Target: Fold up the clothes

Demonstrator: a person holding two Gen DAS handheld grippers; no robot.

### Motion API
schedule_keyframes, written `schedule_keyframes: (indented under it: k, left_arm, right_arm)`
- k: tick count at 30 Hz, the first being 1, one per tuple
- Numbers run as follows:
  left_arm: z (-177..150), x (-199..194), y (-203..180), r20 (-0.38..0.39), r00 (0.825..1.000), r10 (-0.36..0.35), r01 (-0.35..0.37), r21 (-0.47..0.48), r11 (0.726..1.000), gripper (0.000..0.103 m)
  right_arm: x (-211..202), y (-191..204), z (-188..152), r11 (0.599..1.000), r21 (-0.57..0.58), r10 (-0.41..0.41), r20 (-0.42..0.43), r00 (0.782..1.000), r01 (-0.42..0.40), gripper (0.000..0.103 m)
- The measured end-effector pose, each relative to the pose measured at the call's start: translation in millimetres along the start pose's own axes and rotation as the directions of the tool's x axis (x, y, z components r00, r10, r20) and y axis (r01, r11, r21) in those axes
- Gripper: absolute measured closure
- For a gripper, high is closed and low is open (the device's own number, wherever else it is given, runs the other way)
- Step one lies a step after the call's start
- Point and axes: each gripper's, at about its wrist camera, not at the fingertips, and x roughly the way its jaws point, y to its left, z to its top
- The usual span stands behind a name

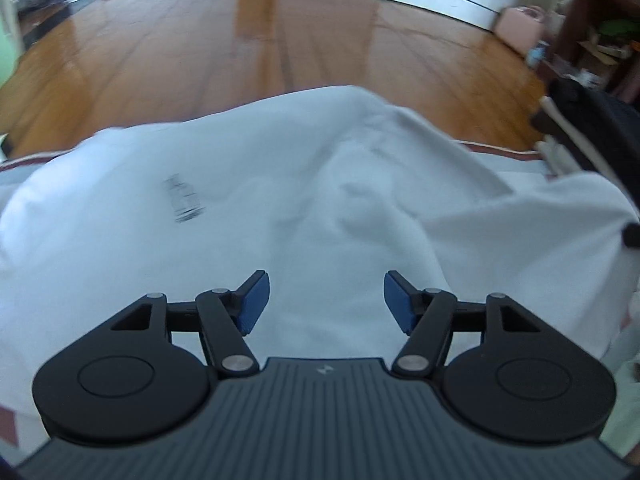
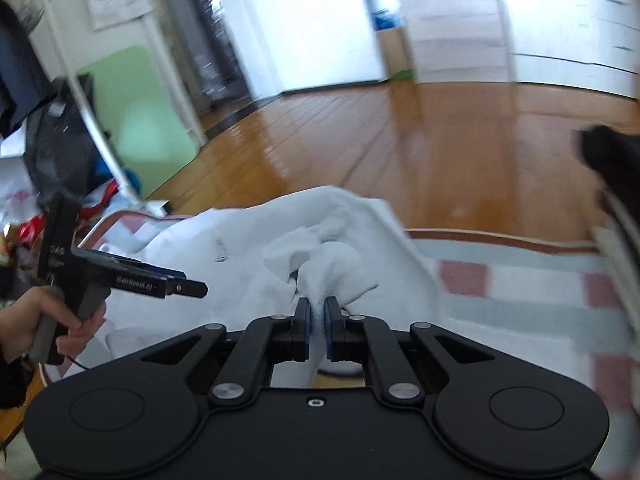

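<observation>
- left wrist view: the left gripper (image 1: 326, 300) hangs over a white garment (image 1: 248, 200), its blue-padded jaws spread wide with nothing between them. the garment lies rumpled across a checked cloth (image 1: 516, 158) near its far edge, a small dark print (image 1: 184, 200) on it; beyond is a wooden floor (image 1: 248, 48).
- right wrist view: the right gripper (image 2: 317, 328) is closed on a bunched fold of the white garment (image 2: 256, 256). the left gripper (image 2: 184, 288) shows at the left, held in a hand (image 2: 44, 320), beside the garment.
</observation>
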Motion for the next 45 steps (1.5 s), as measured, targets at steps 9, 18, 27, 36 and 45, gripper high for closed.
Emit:
schedule_keyframes:
  k: [9, 18, 27, 36, 45]
  left_arm:
    - [-6, 23, -49, -0.063, 0.99, 0.129, -0.115, 0.187, 0.976, 0.034]
    - [-17, 21, -37, -0.101, 0.983, 0.152, -0.129, 0.205, 0.97, 0.034]
    - [-21, 13, 47, -0.137, 0.97, 0.202, -0.219, -0.117, 0.969, 0.034]
    - [-42, -39, 138, -0.115, 0.938, 0.326, -0.345, -0.265, 0.9, 0.034]
    - [-81, -82, 199, -0.106, 0.918, 0.382, -0.38, -0.508, 0.773, 0.034]
  right_arm:
    - [-18, -35, -17, 0.994, 0.049, -0.092, -0.172, 0.981, 0.102, 0.094]
    - [-16, -48, -3, 0.997, 0.063, 0.063, -0.35, 0.935, -0.043, 0.083]
    - [82, -51, 84, 1.0, -0.013, -0.003, -0.192, 0.981, 0.0, 0.045]
    - [227, -67, 119, 0.997, -0.013, -0.076, -0.244, 0.967, 0.075, 0.045]
    - [284, -87, 110, 0.988, 0.03, -0.139, -0.256, 0.957, 0.151, 0.099]
